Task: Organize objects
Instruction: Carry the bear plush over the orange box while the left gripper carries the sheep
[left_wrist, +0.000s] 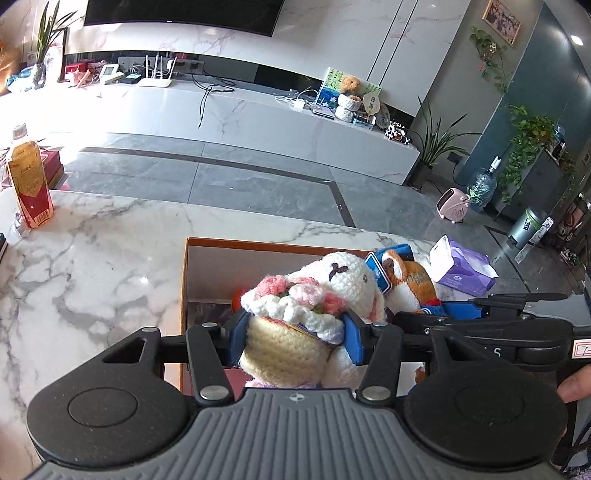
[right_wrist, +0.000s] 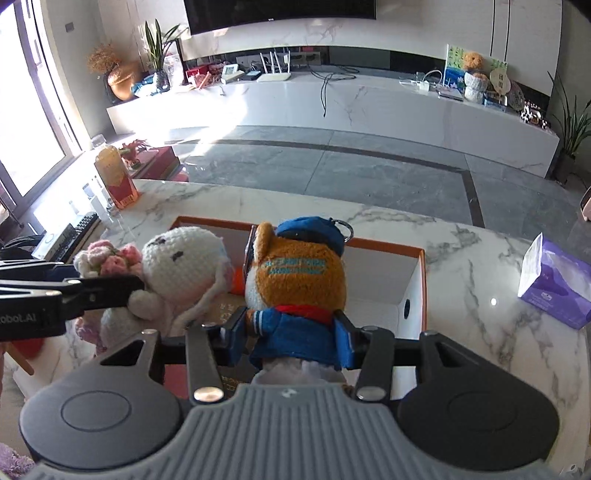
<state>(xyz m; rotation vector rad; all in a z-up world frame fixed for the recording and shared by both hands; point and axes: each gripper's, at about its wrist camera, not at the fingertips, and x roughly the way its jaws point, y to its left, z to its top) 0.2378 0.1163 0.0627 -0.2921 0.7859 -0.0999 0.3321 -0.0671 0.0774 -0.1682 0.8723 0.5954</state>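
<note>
Above orange-rimmed white cardboard box (right_wrist: 413, 280): crocheted white rabbit with pink bouquet (left_wrist: 325, 291) clamped in left gripper (left_wrist: 293, 338); orange plush in blue jacket (right_wrist: 299, 291) clamped in right gripper (right_wrist: 291, 341). Box directly below both.

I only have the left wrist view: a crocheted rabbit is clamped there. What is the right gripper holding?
Observer: The right gripper is shut on an orange plush bear in a blue jacket.
Operator: Anything on its head?
Observer: A blue cap with a metal key ring.
Operator: What lies left of the table?
Observer: A copper vase with dried stems stands by the window; the left gripper view misses it.
</note>
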